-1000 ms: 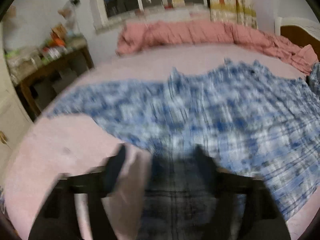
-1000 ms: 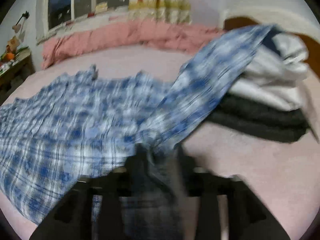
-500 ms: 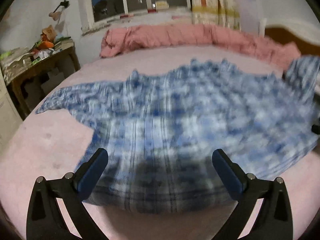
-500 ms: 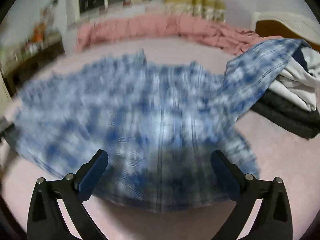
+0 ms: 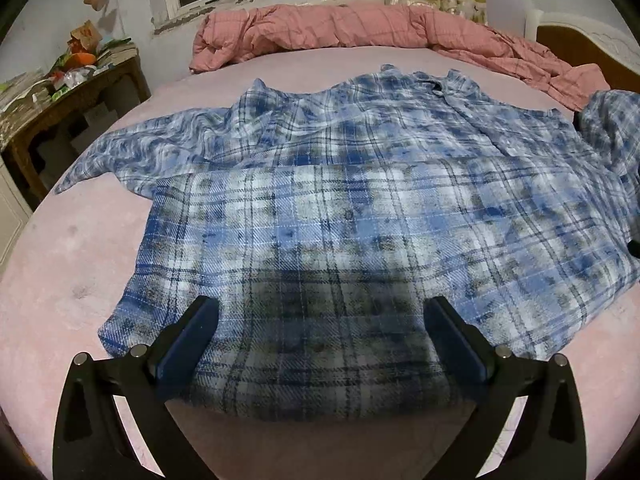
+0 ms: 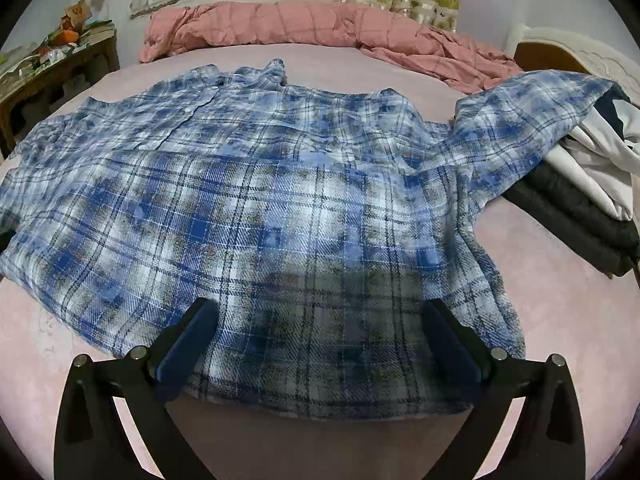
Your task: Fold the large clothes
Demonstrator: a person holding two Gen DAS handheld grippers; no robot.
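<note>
Above the near hem of the blue plaid shirt (image 5: 360,216), the fingers (image 5: 188,344) of the left gripper (image 5: 320,332) and of the right gripper (image 6: 320,332) stand wide apart and hold nothing. The shirt lies spread on the pink bed (image 5: 72,288), its lower part already doubled up over its body, one sleeve (image 6: 532,116) draped on the stacked clothes (image 6: 580,200) beside the shirt. The next fold will probably go best if that sleeve is first drawn in across the shirt's body and the wrinkles smoothed, with each grip taken at a cloth edge.

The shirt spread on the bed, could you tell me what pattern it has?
The shirt is a blue, white and dark plaid, clearest in the right wrist view.
</note>
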